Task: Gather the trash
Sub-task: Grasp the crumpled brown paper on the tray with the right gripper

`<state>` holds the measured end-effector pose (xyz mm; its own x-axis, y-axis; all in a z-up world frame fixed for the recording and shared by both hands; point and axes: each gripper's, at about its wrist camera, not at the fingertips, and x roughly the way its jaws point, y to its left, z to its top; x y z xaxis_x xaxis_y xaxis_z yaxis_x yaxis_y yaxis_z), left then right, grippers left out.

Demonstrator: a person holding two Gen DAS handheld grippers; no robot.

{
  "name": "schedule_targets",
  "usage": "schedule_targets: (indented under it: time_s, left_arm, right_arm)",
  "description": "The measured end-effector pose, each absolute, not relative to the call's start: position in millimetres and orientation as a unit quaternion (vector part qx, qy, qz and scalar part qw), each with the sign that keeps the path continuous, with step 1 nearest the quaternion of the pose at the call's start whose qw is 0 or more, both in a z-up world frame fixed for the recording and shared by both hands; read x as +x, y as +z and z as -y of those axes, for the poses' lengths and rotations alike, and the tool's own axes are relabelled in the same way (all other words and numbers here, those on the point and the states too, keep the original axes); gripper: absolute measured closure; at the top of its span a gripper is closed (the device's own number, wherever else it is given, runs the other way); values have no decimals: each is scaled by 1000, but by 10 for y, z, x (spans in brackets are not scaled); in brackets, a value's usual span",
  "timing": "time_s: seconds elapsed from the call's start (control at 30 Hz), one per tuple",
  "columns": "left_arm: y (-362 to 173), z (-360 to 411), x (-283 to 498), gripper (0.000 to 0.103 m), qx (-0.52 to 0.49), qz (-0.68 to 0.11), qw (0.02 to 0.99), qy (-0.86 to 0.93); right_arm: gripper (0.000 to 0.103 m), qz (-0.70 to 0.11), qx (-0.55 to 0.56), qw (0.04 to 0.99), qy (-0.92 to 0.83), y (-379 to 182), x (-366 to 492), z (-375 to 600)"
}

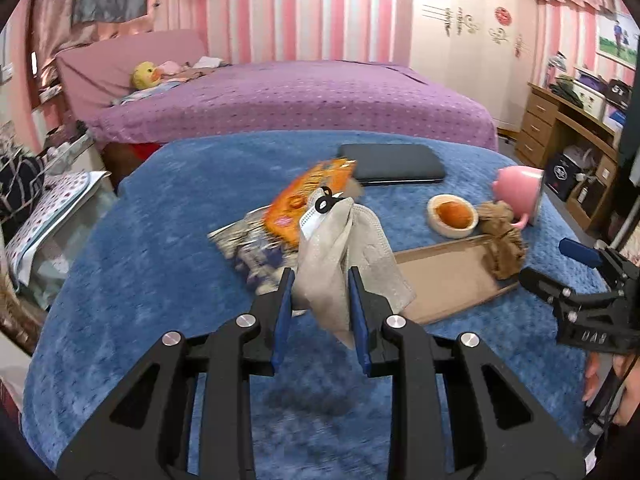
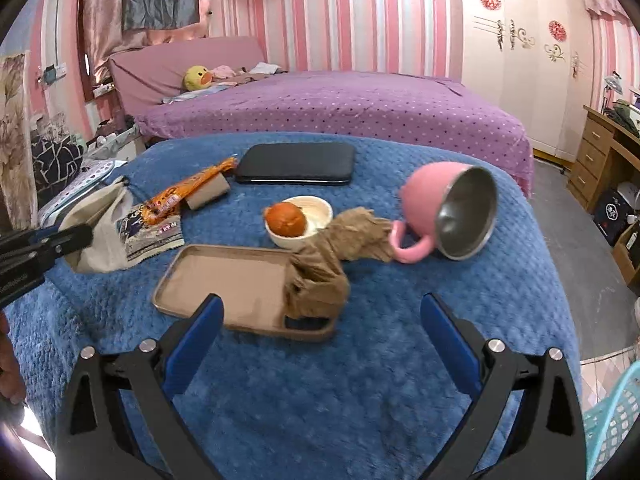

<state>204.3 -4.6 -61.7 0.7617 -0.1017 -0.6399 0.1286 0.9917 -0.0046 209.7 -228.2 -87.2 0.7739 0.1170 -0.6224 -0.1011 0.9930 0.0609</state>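
Note:
My left gripper (image 1: 320, 280) is shut on a beige cloth bag (image 1: 340, 256), lifted over the blue blanket; the bag also shows at the left in the right wrist view (image 2: 100, 232). An orange snack wrapper (image 1: 316, 196) and a silvery wrapper (image 1: 252, 240) lie just behind it, and both show in the right wrist view, the orange (image 2: 188, 196) and the silvery (image 2: 150, 232). A crumpled brown paper (image 2: 332, 256) lies across the corner of a brown tray (image 2: 224, 280). My right gripper (image 2: 320, 320) is open and empty, in front of the tray.
A white bowl (image 2: 316, 212) holds an orange bun. A pink mug (image 2: 452, 212) lies tipped on its side. A black case (image 2: 296, 164) lies at the back, a cardboard tube (image 2: 208, 196) near it. A purple bed stands behind; a teal basket (image 2: 612, 420) is at lower right.

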Motion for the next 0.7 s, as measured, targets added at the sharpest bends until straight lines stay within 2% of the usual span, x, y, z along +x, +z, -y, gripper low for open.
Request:
schedule_targets:
  time_s: [0.13, 0.17, 0.2, 0.23, 0.27, 0.7]
  left_arm:
    - [-634, -126, 2003, 78, 11, -338, 940, -50]
    - [-640, -151, 2004, 77, 10, -339, 940, -49]
    - [-645, -168, 2004, 77, 9, -339, 940, -47]
    - [-648, -188, 1995, 78, 10, -338, 940, -44]
    - [-652, -204, 1992, 78, 10, -338, 940, -43]
    - [-509, -13, 1783, 78, 11, -314, 948, -54]
  right_arm:
    - [9, -339, 9, 939, 54, -880, 2231, 2196]
    - [18, -347, 8, 936, 52, -909, 2283, 2182]
    - [37, -358, 11, 932, 54, -946, 2329, 2178]
    - [47, -368, 17, 928, 57, -975, 2364, 2192]
    - [61, -376, 24, 924, 60, -1000, 2386, 2201]
    - [64, -318, 21, 945, 69, -650, 1826, 2462]
